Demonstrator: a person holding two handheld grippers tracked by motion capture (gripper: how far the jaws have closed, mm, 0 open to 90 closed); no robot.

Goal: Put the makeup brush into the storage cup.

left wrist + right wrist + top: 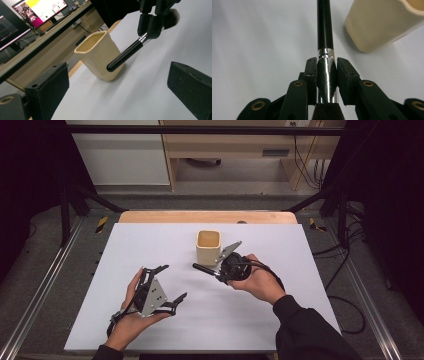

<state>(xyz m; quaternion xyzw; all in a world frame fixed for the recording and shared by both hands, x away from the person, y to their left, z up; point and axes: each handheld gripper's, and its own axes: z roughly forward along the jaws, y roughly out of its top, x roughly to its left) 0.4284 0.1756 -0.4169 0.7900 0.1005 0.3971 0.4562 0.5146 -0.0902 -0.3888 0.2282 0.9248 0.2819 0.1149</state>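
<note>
The right gripper (326, 72) has its fingers clamped on the makeup brush (130, 51) at its shiny metal ferrule, handle pointing beside the cream cup (208, 247) on the desk (300, 285). Light and stiff, the brush looks slippery there, so it may swivel. The left gripper (173, 282) hovers with its fingers wide apart, holding nothing.

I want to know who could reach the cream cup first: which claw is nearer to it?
Right. The right claw, shut on the brush, is just in front of the cream cup, slightly to its right. The left claw, open and empty, sits farther off, toward the table's near-left side.
</note>
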